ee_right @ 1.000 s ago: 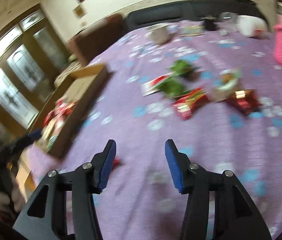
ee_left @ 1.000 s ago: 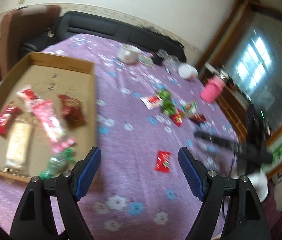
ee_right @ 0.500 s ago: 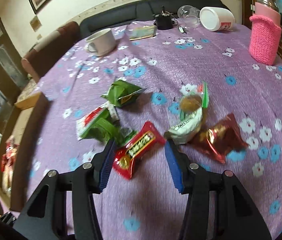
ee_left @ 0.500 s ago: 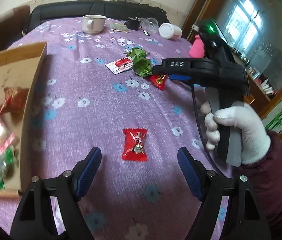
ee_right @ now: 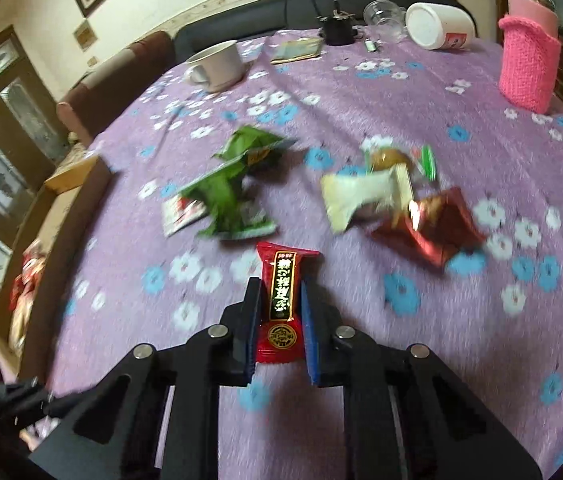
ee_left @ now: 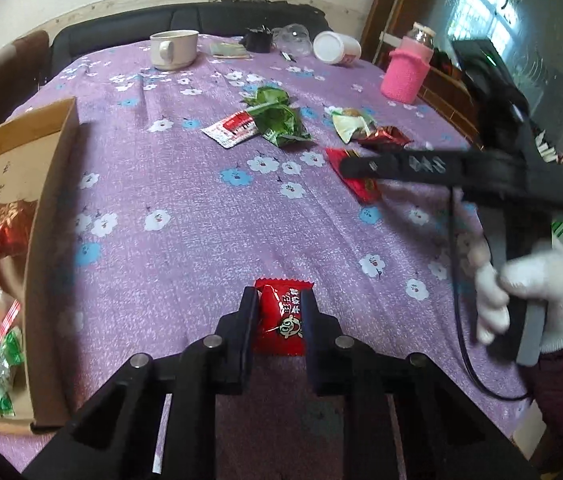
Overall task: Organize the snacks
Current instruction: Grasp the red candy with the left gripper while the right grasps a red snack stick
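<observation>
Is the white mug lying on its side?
No, the white mug stands upright on the purple tablecloth, its opening facing up.

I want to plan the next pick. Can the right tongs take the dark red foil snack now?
Probably not yet. The right tongs are shut on a red bar packet, so they are occupied. The dark red foil snack itself lies uncovered on the cloth just ahead, to their right.

Black handheld gripper body (ee_left: 421, 166): showing raised letters "DAS". Small red candy wrapper (ee_left: 281, 316): bearing Chinese characters, too small to read. Long red snack packet (ee_right: 283, 300): carrying gold Chinese characters, unreadable.
</observation>
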Motion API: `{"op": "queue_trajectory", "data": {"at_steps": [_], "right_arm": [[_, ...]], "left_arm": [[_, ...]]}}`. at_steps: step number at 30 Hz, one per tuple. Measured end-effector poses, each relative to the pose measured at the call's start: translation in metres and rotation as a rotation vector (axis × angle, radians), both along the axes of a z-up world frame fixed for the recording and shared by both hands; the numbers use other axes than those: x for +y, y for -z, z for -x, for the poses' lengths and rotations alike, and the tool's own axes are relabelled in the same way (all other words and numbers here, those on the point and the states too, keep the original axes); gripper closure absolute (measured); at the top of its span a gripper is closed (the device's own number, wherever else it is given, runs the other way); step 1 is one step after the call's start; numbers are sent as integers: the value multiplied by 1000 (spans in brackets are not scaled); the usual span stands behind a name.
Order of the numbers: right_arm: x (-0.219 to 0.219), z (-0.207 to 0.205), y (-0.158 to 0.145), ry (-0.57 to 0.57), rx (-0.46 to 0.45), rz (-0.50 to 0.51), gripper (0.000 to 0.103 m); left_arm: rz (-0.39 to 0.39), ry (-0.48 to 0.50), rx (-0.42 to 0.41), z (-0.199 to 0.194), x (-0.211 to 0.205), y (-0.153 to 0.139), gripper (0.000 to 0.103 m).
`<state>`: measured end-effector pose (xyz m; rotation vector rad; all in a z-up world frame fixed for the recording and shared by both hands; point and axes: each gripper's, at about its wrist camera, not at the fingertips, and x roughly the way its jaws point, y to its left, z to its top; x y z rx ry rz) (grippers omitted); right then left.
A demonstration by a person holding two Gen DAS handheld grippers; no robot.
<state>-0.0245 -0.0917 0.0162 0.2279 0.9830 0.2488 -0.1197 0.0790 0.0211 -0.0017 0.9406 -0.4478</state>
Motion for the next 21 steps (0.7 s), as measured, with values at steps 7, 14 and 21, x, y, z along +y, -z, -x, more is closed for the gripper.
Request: {"op": "queue_trajectory", "data": {"at_steps": [7,14,21], "right_arm": [[-1,31,-15,-33,-29,-83,83],[33,44,-38,-123,-68,-105,82],[94,39,-58,-252,-90,-124,82]], "left_arm": [[113,-56,-30,14,33,-19,84],[217,-191,-77,24,101,-45,83],[171,-373,-130,22,181,-61,84]]}}
